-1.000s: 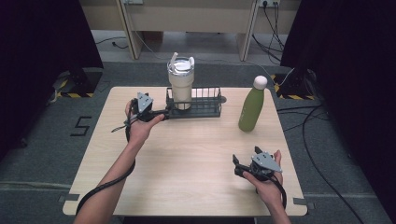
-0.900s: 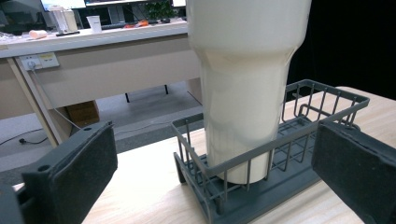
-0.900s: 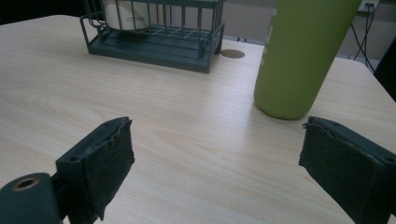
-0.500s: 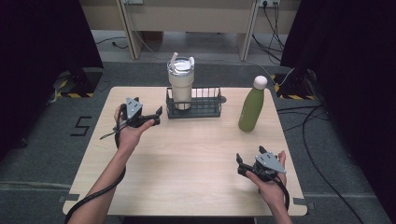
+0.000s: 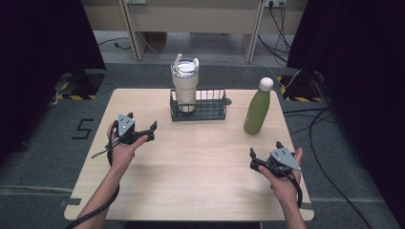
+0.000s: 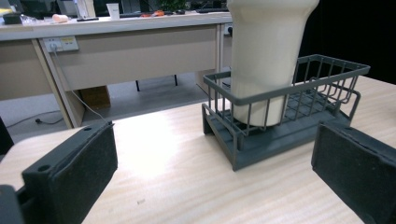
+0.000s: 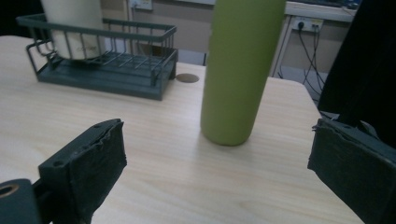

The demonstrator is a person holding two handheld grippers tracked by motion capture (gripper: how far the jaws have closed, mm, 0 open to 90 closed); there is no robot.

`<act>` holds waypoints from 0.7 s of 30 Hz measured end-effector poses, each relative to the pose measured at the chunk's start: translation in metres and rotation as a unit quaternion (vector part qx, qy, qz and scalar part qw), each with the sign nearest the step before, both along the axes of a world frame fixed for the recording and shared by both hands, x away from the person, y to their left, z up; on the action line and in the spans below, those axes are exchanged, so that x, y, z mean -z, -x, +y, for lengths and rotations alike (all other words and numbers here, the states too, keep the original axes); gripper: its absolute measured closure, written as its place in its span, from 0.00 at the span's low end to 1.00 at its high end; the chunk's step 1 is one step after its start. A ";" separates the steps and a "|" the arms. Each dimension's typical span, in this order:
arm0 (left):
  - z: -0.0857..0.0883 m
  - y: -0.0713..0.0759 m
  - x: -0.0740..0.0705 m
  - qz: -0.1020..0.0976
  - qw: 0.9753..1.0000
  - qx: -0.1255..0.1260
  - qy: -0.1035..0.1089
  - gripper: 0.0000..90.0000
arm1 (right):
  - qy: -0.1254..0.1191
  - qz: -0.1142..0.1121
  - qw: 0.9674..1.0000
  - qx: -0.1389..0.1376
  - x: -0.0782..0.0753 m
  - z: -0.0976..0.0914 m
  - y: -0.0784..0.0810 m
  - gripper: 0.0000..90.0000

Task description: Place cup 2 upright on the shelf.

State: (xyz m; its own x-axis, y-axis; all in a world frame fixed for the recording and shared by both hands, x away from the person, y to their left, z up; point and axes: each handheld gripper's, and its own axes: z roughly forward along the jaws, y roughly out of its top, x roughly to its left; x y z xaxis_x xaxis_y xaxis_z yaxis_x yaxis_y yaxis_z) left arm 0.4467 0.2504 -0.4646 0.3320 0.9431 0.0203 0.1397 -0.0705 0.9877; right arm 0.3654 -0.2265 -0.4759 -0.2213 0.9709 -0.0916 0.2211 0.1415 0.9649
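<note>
One pale wooden table (image 5: 191,176), grey floor (image 5: 43,157)

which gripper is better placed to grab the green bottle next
Right, probably. The right gripper is open and empty with the green bottle straight ahead between its jaws. The left gripper faces the basket instead.

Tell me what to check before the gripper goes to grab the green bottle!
1. Right gripper jaws wide open, nothing between them: ok; they have just been opening.
2. Green bottle upright on the table, facing the right gripper: ok.
3. Bare table between those jaws and the bottle: ok.
4. Wire basket apart from the bottle: ok.
5. Cream tumbler upright in the basket's left end: ok.
6. Left gripper open and off to the left: ok.
</note>
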 end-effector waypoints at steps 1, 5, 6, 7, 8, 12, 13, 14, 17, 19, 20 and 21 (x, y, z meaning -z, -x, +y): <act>0.001 0.002 0.003 0.004 1.000 -0.001 -0.004 0.00 | -0.002 -0.002 1.000 0.003 -0.002 0.000 -0.002 0.04; 0.006 0.006 0.003 0.003 1.000 -0.007 0.000 0.00 | 0.002 -0.006 1.000 0.011 -0.006 0.000 -0.009 0.03; 0.006 0.006 0.003 0.003 1.000 -0.007 0.000 0.00 | 0.002 -0.006 1.000 0.011 -0.006 0.000 -0.009 0.03; 0.007 0.009 0.002 0.001 1.000 -0.009 0.001 0.00 | 0.004 -0.005 1.000 0.016 -0.008 0.000 -0.014 0.03; 0.008 0.010 0.002 0.001 1.000 -0.009 0.001 0.00 | 0.006 -0.006 1.000 0.017 -0.008 0.000 -0.016 0.02; 0.010 0.011 0.002 0.003 1.000 -0.013 0.004 0.00 | 0.009 -0.010 1.000 0.022 -0.013 0.001 -0.026 0.01; 0.011 0.012 0.002 0.003 1.000 -0.014 0.005 0.00 | 0.008 -0.012 1.000 0.023 -0.014 0.001 -0.028 0.01; 0.012 0.012 0.003 0.003 1.000 -0.017 0.005 0.00 | 0.005 -0.012 1.000 0.023 -0.014 0.001 -0.030 0.01; 0.014 0.014 0.003 0.004 1.000 -0.019 0.005 0.00 | 0.006 -0.011 1.000 0.020 -0.016 0.003 -0.038 0.02; 0.014 0.015 0.004 0.005 1.000 -0.020 0.007 0.00 | 0.005 -0.011 1.000 0.017 -0.016 0.004 -0.040 0.03; 0.015 0.015 0.005 0.006 1.000 -0.020 0.007 0.00 | 0.007 -0.009 1.000 0.013 -0.018 0.005 -0.046 0.04; 0.014 0.016 0.005 0.007 1.000 -0.019 0.006 0.00 | 0.007 -0.008 1.000 0.012 -0.019 0.006 -0.049 0.04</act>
